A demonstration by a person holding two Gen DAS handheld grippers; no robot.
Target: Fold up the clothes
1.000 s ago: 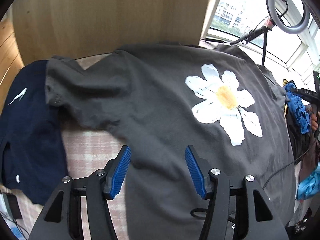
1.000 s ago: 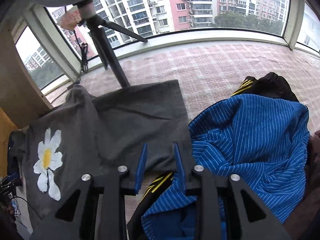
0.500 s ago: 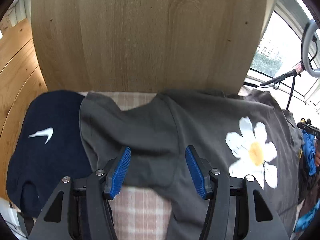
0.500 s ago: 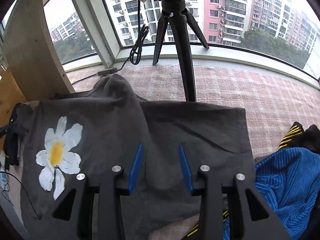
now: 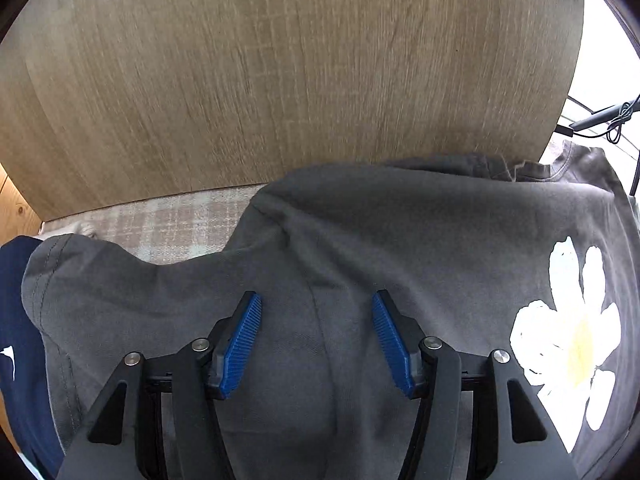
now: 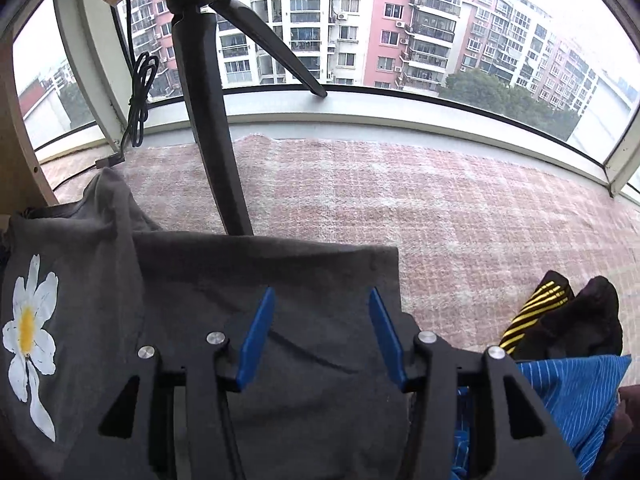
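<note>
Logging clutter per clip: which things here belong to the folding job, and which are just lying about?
In the job:
grey daisy T-shirt
left claw, open over its sleeve area
right claw, open over its other end

Lying about:
navy garment
blue striped garment
black and yellow garment
tripod
cable

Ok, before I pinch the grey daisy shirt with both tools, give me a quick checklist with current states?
1. Left tool open over the sleeve area: ok.
2. Right tool open over the hem end: ok.
3. Grey shirt lying flat: not ok, creased near the sleeve.
4. Navy garment apart from the sleeve: cannot tell; they meet at the edge.
5. Tripod leg off the shirt: cannot tell.
6. Blue striped garment off the hem: cannot tell.
</note>
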